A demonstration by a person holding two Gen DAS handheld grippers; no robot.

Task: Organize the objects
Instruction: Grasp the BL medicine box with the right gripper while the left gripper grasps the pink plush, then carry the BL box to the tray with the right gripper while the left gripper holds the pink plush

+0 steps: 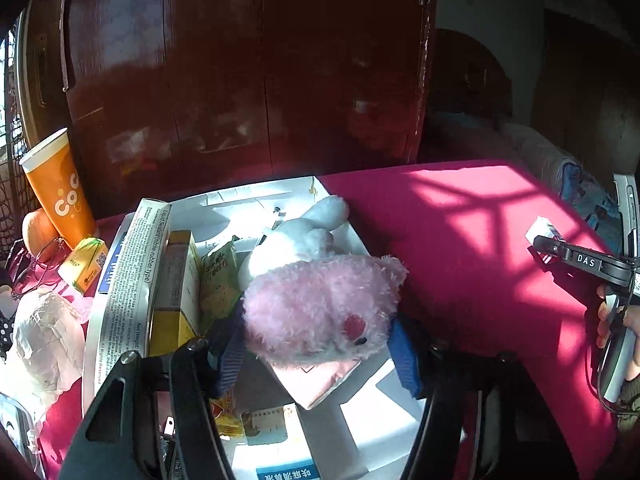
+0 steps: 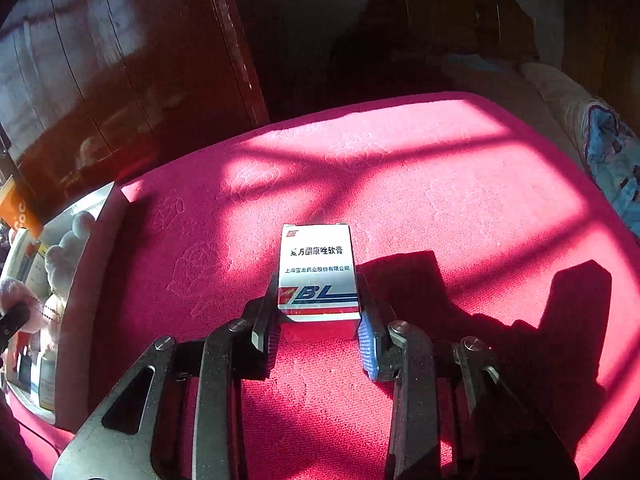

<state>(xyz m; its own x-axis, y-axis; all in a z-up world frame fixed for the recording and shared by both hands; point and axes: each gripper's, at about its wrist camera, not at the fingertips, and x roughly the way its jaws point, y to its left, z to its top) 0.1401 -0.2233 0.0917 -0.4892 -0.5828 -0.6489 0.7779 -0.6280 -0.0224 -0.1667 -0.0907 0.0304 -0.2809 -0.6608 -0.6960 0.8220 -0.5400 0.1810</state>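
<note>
A magenta cloth (image 2: 400, 184) with faint embossed flower outlines covers the work surface, and strong sunlight falls across it in bright patches cut by the crossed shadow of a window frame. Behind the surface stands a dark, glossy red-brown wooden cabinet (image 1: 248, 64), its panels throwing back pale reflections; further right the room is dim, with a rounded dark chair back (image 2: 448, 16) and a pile of bedding in beige and blue (image 2: 600, 148) at the edge of the cloth. On the left half of the cloth sits an open white box (image 1: 224, 200) crowded with cartons and packets standing on edge, among them a long sealant carton (image 1: 136, 276) and a yellow carton (image 1: 176, 280). The left gripper (image 1: 316, 340) reaches over this box with its blue-padded fingers pressed into either side of a pink and white plush toy (image 1: 320, 300), pinching its fuzzy pink part while the white part lies on the box's contents. Left of the box stand an orange paper cup (image 1: 56, 188), an orange fruit (image 1: 38, 232), a pair of glasses (image 1: 36, 264), a small yellow drink carton (image 1: 84, 264) and a crumpled white bag (image 1: 44, 340). Well to the right, on open cloth, the right gripper (image 2: 318, 328) clamps a small white ointment box (image 2: 318, 270) with Chinese print and a blue-and-red logo; the box's near end sits between the fingertips, both pads touching its sides.
</note>
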